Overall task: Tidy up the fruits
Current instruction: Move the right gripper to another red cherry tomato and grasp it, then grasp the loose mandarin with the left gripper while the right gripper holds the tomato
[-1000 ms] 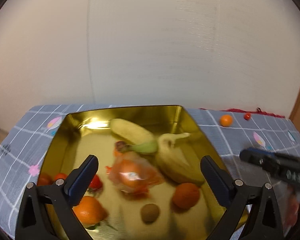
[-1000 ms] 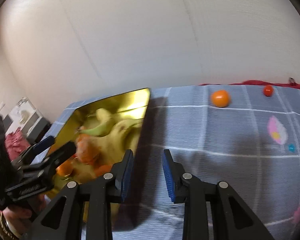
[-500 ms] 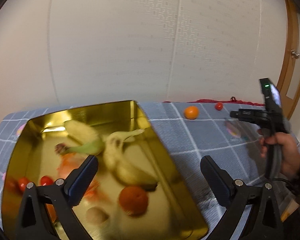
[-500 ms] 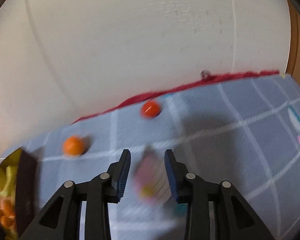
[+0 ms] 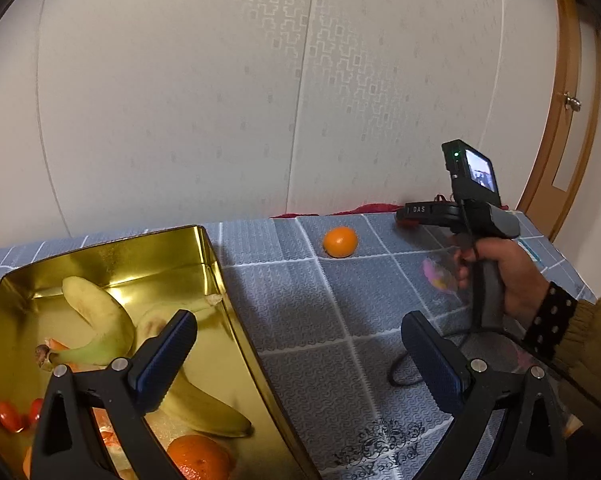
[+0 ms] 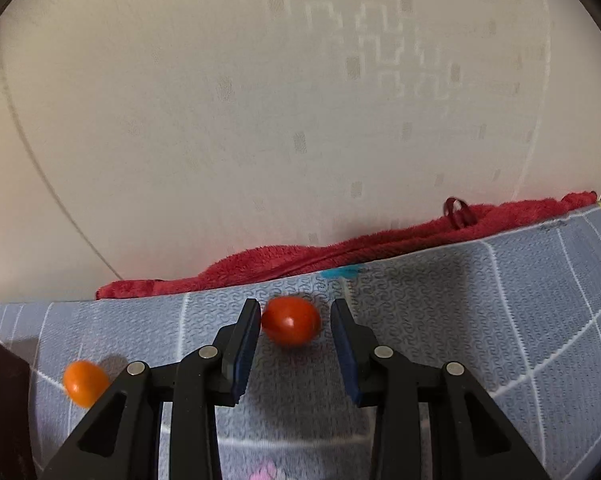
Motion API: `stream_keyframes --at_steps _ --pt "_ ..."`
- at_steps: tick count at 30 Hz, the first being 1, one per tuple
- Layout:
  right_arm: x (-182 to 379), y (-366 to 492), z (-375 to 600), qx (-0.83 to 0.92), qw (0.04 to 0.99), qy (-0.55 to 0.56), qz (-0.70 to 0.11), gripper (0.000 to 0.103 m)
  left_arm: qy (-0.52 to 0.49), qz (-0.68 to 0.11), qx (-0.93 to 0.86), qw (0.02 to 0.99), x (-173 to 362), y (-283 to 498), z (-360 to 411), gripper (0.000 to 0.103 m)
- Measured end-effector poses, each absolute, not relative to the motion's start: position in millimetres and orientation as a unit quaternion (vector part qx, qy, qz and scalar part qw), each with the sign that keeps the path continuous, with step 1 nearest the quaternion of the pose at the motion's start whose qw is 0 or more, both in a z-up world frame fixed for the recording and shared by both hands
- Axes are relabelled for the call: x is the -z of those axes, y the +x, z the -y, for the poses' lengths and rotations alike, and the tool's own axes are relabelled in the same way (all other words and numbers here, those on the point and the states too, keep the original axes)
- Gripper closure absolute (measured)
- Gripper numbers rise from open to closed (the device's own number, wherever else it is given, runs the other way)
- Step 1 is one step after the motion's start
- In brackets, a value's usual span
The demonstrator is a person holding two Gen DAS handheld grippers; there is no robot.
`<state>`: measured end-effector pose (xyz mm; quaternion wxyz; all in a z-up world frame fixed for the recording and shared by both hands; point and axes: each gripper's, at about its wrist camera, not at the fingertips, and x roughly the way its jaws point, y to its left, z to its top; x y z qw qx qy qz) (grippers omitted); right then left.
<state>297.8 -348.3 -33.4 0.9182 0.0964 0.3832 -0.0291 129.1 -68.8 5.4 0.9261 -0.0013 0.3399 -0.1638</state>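
A small red tomato (image 6: pixel 290 321) lies on the grey checked cloth (image 6: pixel 480 320) between the fingertips of my right gripper (image 6: pixel 296 324), which is open around it with a gap on the right side. A tangerine (image 6: pixel 85 382) rests to its left, and shows as the tangerine (image 5: pixel 340 241) in the left wrist view. My left gripper (image 5: pixel 296 354) is open and holds nothing, hovering over the right rim of the gold tin (image 5: pixel 216 280). Inside the tin are bananas (image 5: pixel 100 320), an orange (image 5: pixel 200 460) and cherry tomatoes (image 5: pixel 10 416). The right gripper (image 5: pixel 416 214) is seen held by a hand (image 5: pixel 500 276).
A red towel (image 6: pixel 340 256) runs along the cloth's far edge against the pale wall. A wooden door frame (image 5: pixel 568 120) stands at the right. A black cable (image 5: pixel 404 368) trails from the right tool across the cloth.
My right gripper swung away from the tin to the far right and closed in on the tomato, now between its fingers. The left view shifted right, the tin sliding to the left.
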Motion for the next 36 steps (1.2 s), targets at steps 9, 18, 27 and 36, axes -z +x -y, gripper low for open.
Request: stream_keyframes --at_steps 9,18,27,36 --pt "32 306 351 0.033 0.915 0.119 -0.385 0.076 -0.004 -0.333 0.166 0.928 -8 123 66 0.000" --pt "33 272 339 0.036 0.916 0.084 -0.392 0.077 -0.005 -0.356 0.158 0.921 -11 133 77 0.000" --pt "35 222 338 0.037 0.912 0.058 -0.405 0.077 -0.011 -0.412 0.149 0.899 -11 180 119 0.000" --pt "35 186 337 0.046 0.910 0.070 -0.407 0.077 -0.009 -0.482 0.100 0.870 23 256 161 0.000"
